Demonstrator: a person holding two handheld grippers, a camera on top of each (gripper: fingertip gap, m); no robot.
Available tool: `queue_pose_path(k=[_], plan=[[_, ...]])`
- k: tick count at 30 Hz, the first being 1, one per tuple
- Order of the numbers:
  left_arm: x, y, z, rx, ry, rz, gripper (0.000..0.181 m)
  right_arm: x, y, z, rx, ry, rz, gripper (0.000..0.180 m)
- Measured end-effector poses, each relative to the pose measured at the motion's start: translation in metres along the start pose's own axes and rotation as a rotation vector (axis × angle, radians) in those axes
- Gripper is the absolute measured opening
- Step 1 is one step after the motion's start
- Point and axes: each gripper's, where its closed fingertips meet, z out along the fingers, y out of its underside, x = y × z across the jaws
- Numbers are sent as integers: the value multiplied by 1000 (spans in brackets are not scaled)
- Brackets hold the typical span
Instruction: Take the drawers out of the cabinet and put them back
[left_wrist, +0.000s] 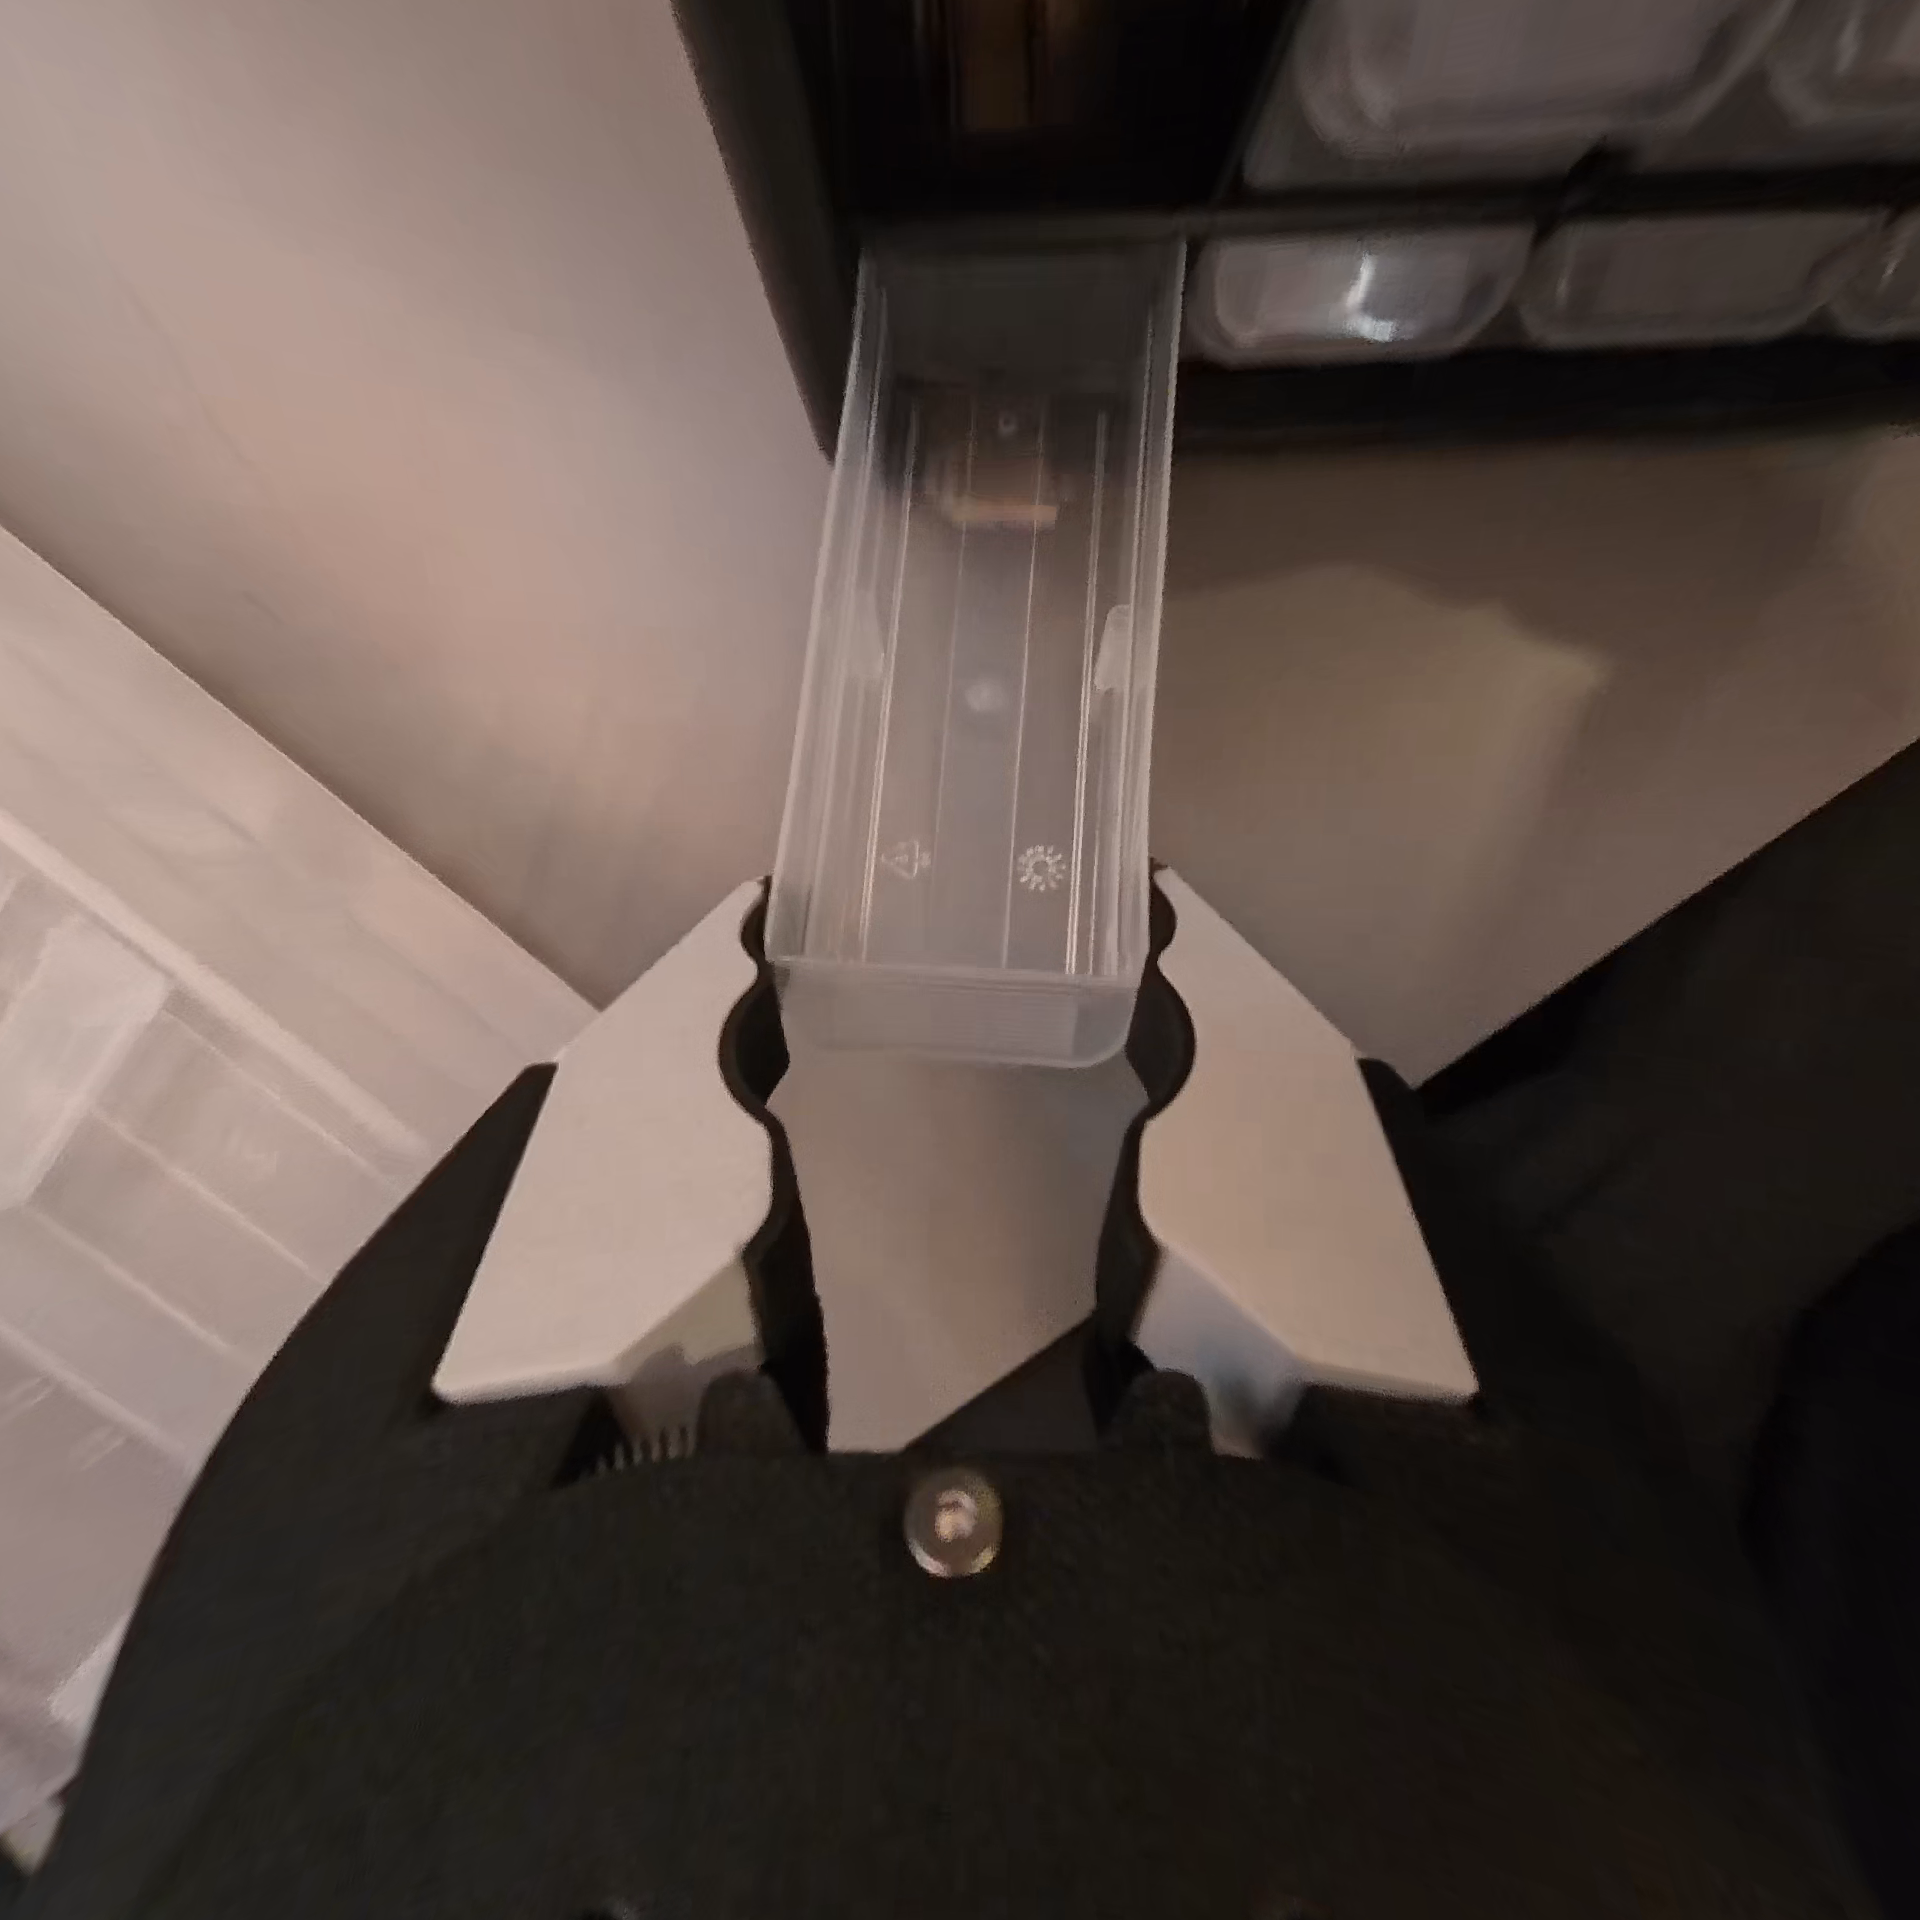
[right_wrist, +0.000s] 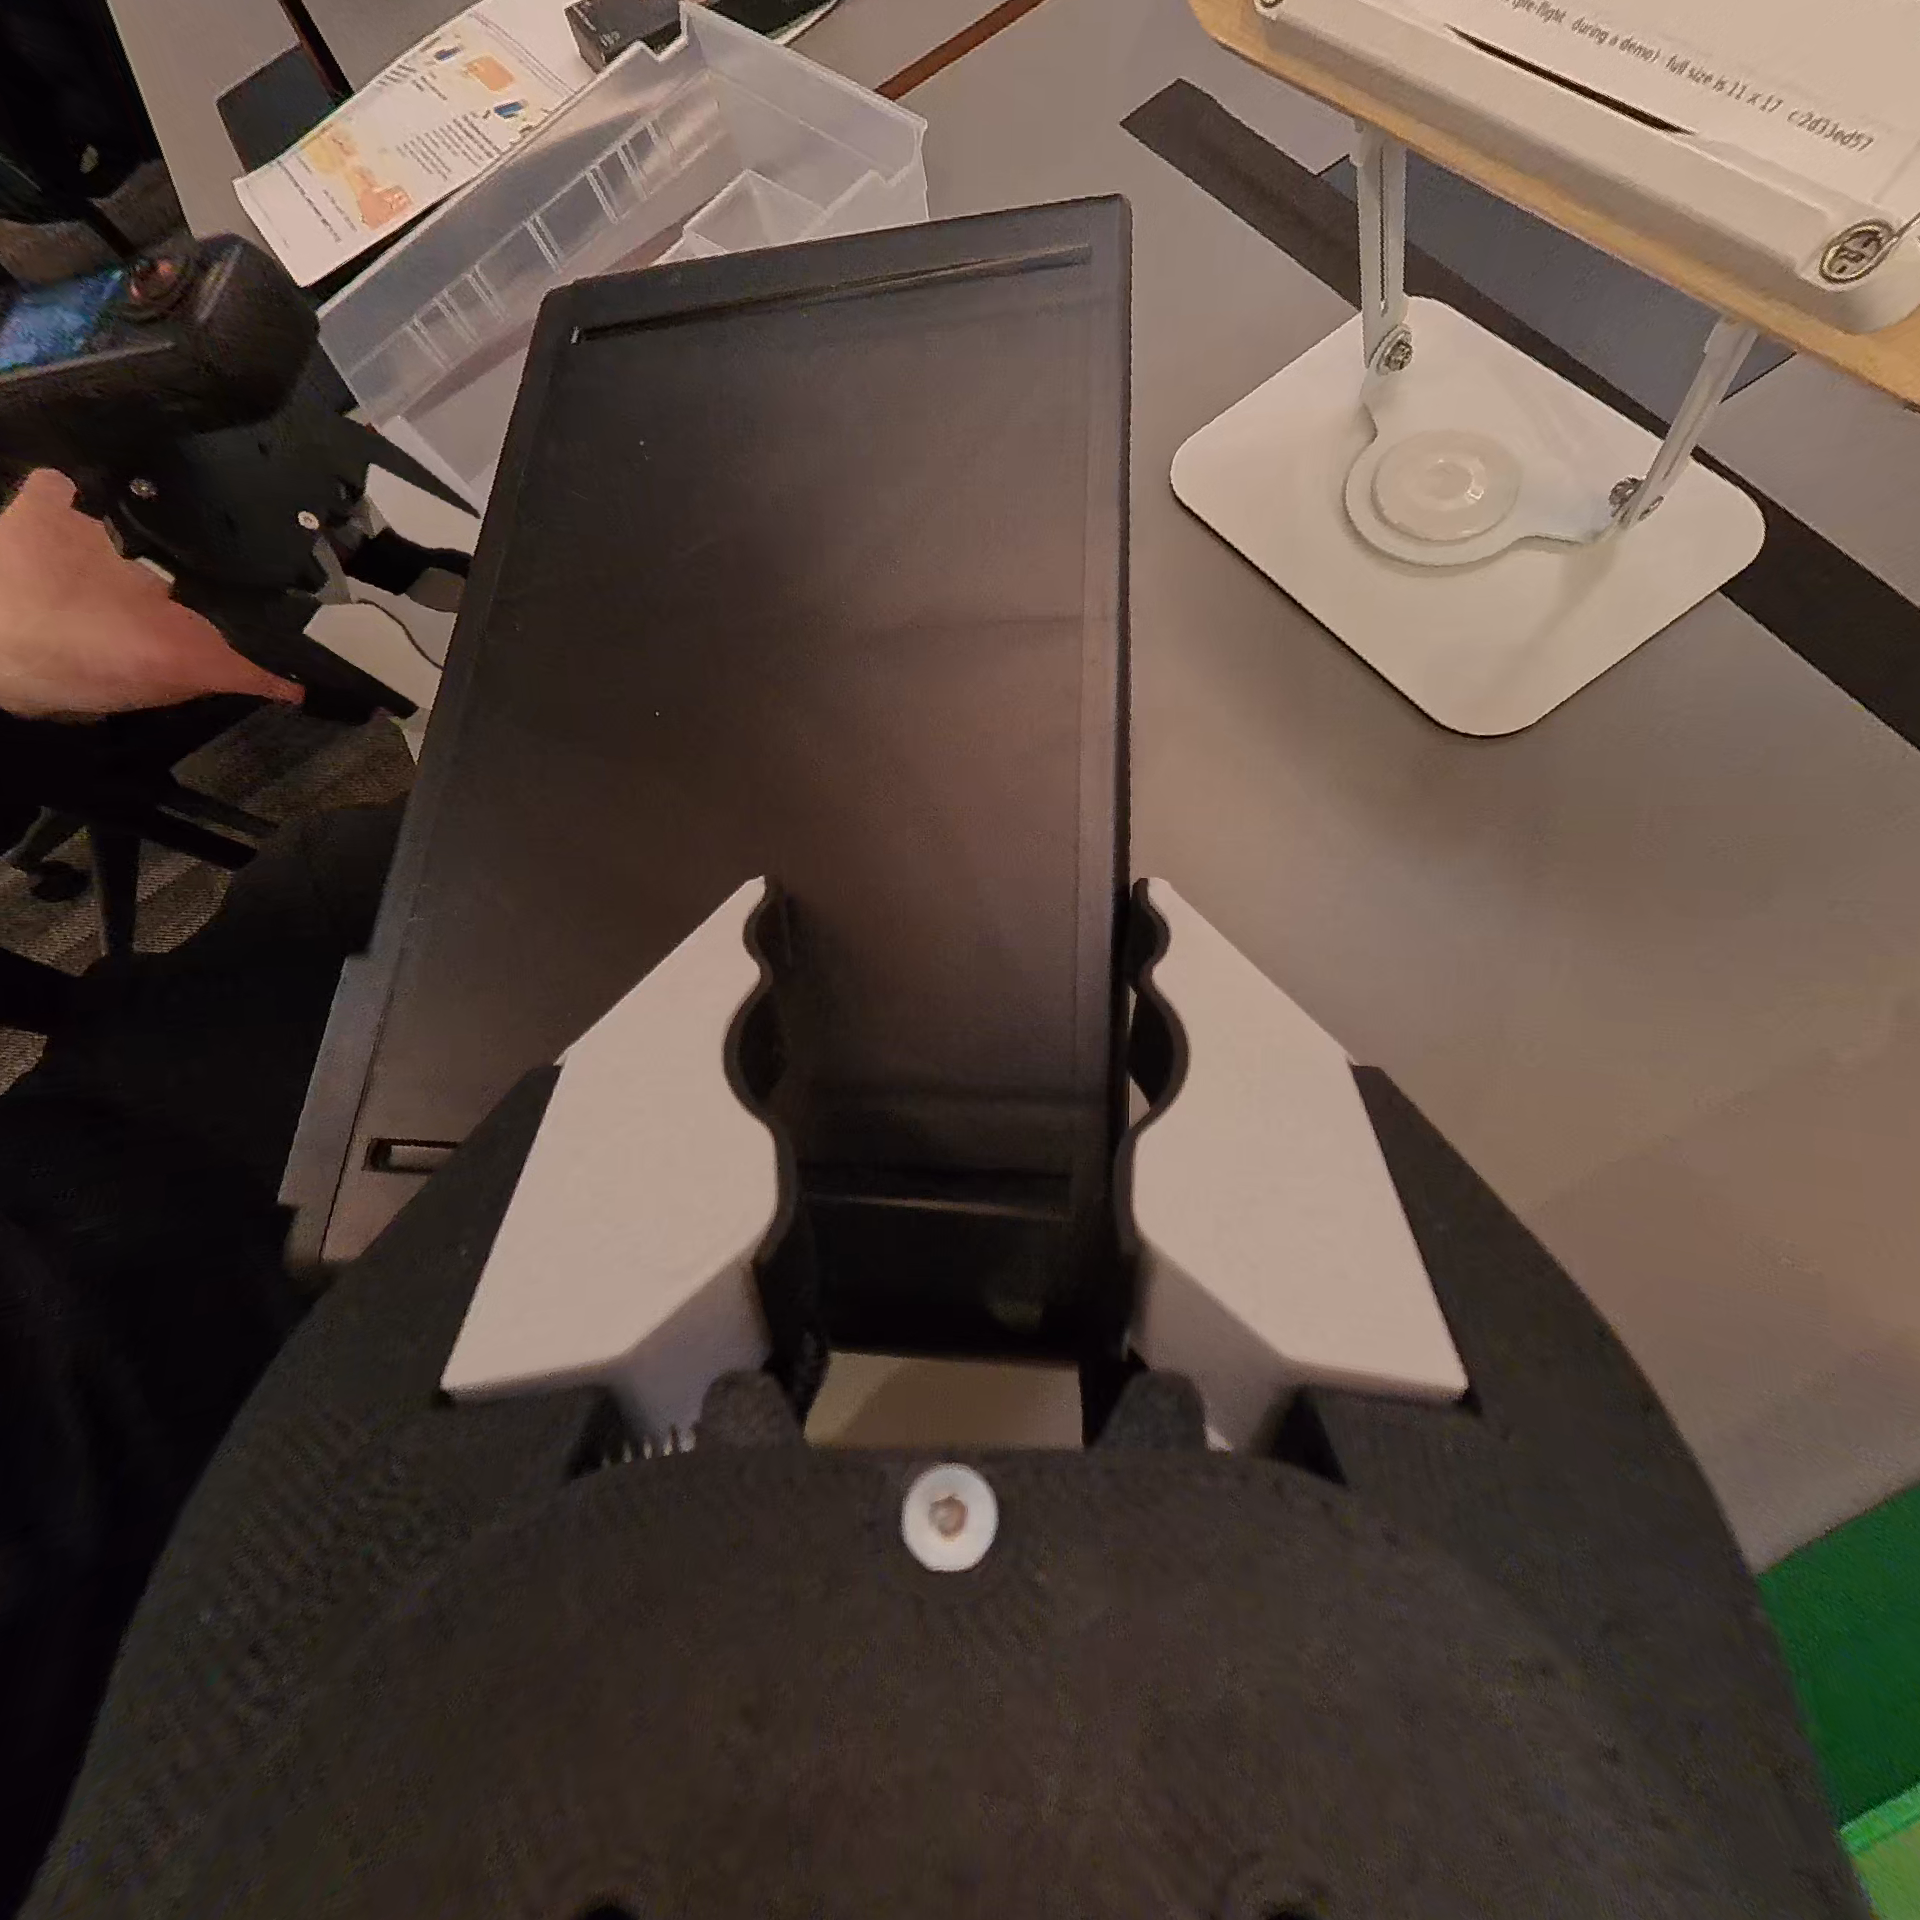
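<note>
1. Clear plastic narrow drawer (left_wrist: 971, 665), centre frame, sticks halfway out of the black cabinet (left_wrist: 831, 208), its front end clenched by the left gripper (left_wrist: 954, 966).
2. The right gripper (right_wrist: 951, 935) straddles the cabinet's top edge, fingers (right_wrist: 1226, 1039) spread; whether it grips is unclear.

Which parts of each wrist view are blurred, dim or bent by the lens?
Left wrist view: dim light; cabinet and neighbouring drawers smeared, the held clear drawer fairly sharp. Right wrist view: brighter and sharper; the wide lens bends the table edges; the cabinet top shows soft sheen.
</note>
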Motion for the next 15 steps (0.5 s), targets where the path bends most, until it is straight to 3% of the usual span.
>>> queue_pose_path(k=[9,15], plan=[[-2,-8,34,31,-60,-4,64,1,3,-4,-12,1,1,65],[-7,-43,57,118,-53,61,67,1,3,-4,-6,-6,0,65]])
